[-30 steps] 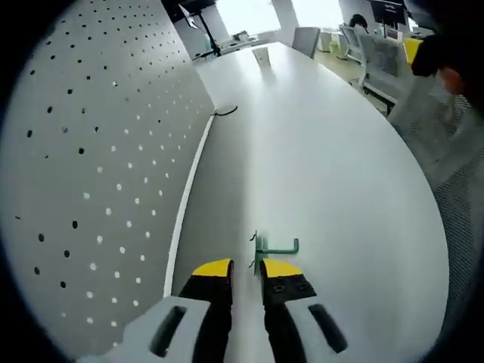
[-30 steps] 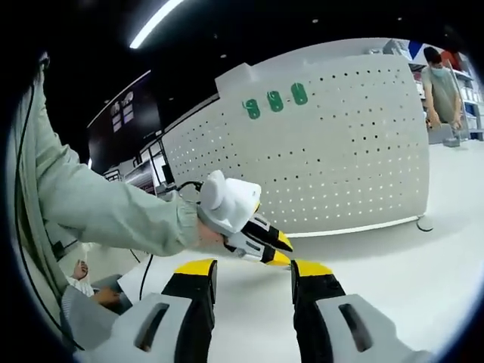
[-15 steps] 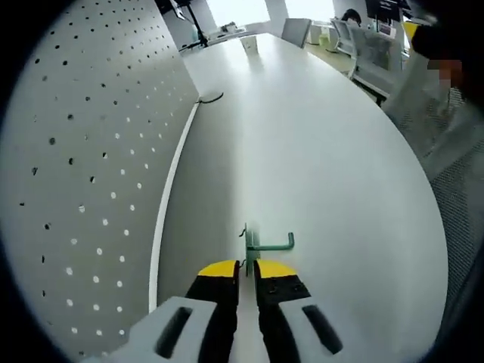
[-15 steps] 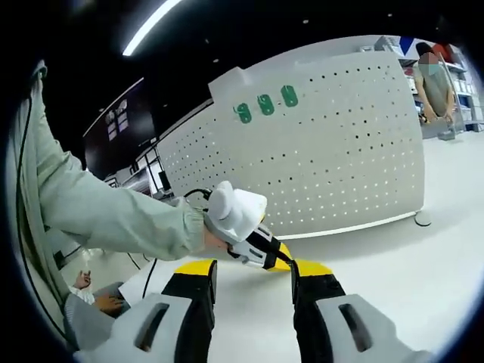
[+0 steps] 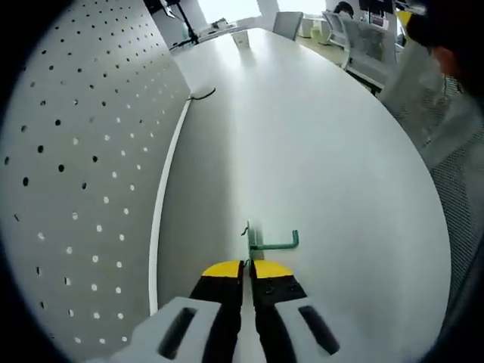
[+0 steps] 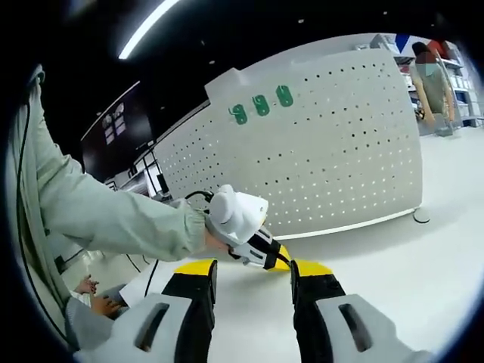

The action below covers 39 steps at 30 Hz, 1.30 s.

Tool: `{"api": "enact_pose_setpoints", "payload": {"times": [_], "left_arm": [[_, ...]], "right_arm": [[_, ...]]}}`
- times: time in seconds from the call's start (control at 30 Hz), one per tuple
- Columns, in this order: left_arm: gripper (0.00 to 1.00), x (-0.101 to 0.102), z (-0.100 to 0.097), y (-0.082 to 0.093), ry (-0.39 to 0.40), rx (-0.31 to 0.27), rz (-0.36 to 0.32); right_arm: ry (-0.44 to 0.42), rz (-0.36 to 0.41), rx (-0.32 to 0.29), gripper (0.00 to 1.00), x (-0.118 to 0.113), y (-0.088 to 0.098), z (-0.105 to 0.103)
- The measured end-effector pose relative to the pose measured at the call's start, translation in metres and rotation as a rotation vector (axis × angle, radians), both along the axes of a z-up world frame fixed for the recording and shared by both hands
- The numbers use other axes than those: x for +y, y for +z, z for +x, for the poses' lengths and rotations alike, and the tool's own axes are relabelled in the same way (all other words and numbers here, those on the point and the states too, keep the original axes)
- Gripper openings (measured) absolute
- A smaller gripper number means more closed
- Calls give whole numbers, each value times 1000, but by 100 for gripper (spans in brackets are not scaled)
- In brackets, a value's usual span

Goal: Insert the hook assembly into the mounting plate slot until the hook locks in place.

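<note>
Step in hand: pickup. The left gripper (image 5: 246, 266) has its jaws nearly together around the stem of the green hook (image 5: 266, 240), which lies on the white table (image 5: 325, 159) beside the pegboard (image 5: 76, 166) — whether it is firmly gripped is unclear. The right gripper (image 6: 246, 266) is wide and empty. Next — lift, turn the hook toward a board slot.

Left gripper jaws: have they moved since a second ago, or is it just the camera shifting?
Yes. The left gripper has closed: its yellow-tipped jaws, apart a second ago, now meet at the base of the green hook lying on the white table.
</note>
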<state>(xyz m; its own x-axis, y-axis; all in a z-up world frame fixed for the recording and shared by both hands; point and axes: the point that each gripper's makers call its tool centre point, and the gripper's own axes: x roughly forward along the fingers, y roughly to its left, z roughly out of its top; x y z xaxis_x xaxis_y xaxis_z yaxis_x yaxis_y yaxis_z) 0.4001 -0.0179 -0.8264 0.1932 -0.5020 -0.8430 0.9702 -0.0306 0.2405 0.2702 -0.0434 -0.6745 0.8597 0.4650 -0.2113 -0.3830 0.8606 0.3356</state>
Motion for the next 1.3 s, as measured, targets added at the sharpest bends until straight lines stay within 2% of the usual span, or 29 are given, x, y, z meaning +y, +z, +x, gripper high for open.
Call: {"api": "enact_pose_setpoints", "payload": {"times": [0.3, 0.67, 0.87, 1.0, 1.3], "left_arm": [[3, -1, 3, 3, 89, 37, -59], [3, 4, 9, 20, 325, 158, -274], [3, 16, 3, 22, 414, 188, -352], [3, 23, -2, 31, 491, 212, -422], [3, 46, -10, 56, 576, 187, -514]], "right_arm": [[-7, 3, 6, 37, -1, -1, 0], [-13, 2, 12, 37, -1, -2, 2], [-15, -15, 5, 36, -1, -2, 2], [-6, -35, -2, 36, 0, -2, 1], [-34, -51, -12, 36, -7, 2, 0]]}}
